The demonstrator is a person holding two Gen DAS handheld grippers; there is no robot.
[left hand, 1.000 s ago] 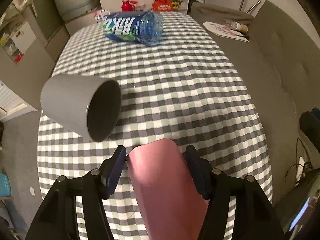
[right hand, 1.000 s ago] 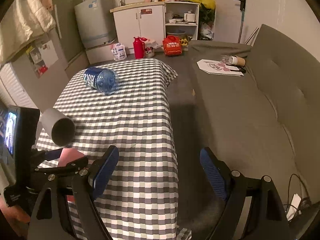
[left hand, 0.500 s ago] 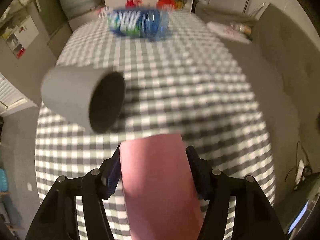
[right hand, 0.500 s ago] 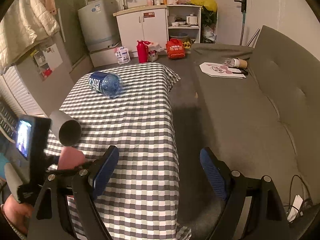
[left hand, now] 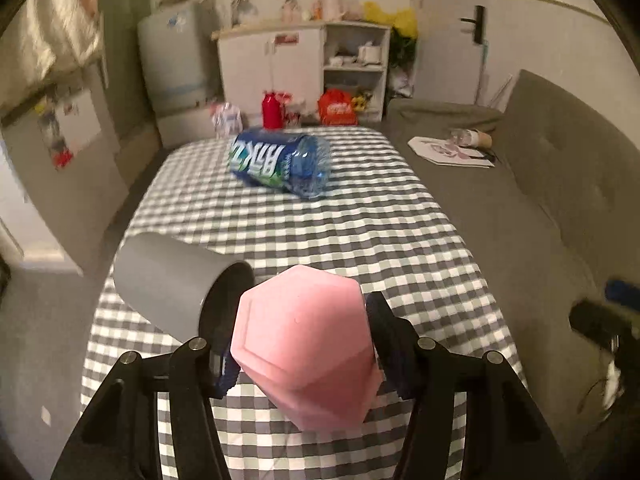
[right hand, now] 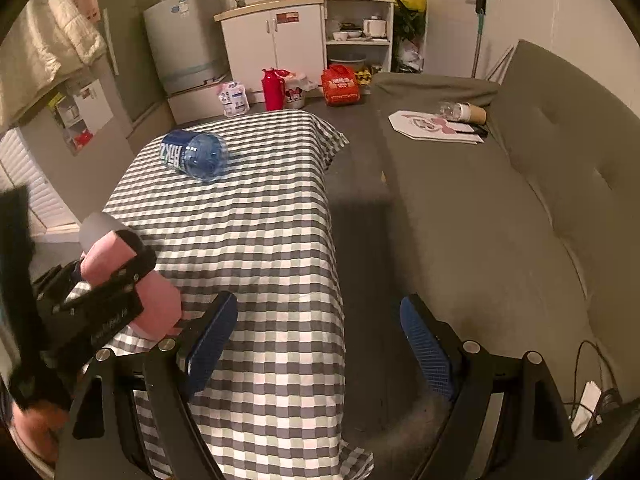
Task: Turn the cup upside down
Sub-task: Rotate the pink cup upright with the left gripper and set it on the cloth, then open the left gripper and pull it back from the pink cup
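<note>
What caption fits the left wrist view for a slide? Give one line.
Left gripper clamps a pink cup, closed base toward the camera, beside a toppled grey cup on a checkered tablecloth.

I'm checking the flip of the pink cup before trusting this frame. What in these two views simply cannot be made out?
- Pink faceted cup: its mouth is hidden in the left wrist view, only the closed base faces the camera; the left gripper covers part of it in the right wrist view.
- Grey cylindrical cup: the pink cup covers part of its opening.
- Blue water bottle: its cap end faces away.
</note>
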